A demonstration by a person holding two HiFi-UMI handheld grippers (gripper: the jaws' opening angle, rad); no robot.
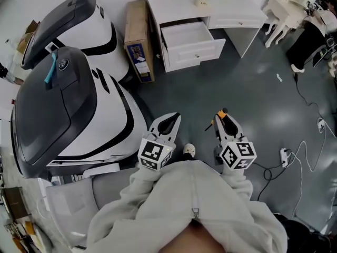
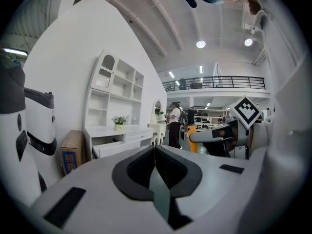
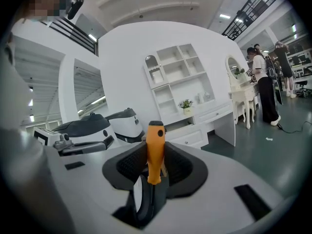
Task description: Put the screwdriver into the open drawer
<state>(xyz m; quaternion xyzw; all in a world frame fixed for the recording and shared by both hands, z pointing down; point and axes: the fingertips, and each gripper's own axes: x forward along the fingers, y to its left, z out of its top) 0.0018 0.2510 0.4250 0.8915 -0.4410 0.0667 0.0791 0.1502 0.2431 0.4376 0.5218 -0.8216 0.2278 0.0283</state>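
- Pinching the screwdriver (image 3: 155, 152) by its orange handle between the dark fingers (image 3: 181, 168) of the right gripper (image 1: 225, 123); pressing the fingers (image 2: 134, 172) of the left gripper (image 2: 155, 152) flat together on nothing.
- Passing two big grey-and-white machines (image 1: 58, 104) on the left side, no part of the job.
- Facing the white desk (image 1: 179, 7), far ahead across the dark floor.
- Aiming for the open drawer (image 1: 196, 50), pulled out of the desk front, with nothing visible inside. Well apart from both grippers, so judged mid-carry, with the placing not yet done.
- Noting a cardboard box (image 1: 138, 38) standing just beside the desk's left side, clear of the drawer's mouth.
- Holding both grippers low and near the body, side by side, pointing toward the desk.
- Carrying the screwdriver upright across the right jaws, gripped about mid-handle. Butt end poking above the pads, dark shaft dropping into the gap behind them.
- Probably light and stiff, with a smooth, hard plastic handle, so apt to swivel or slide in a two-sided pinch. Best taken where taken now, on the thick middle of the handle, never on the thin shaft.
- Unlikely to suffer from a short drop, yet better lowered well inside the drawer before letting go, to avoid rolling or bouncing out.
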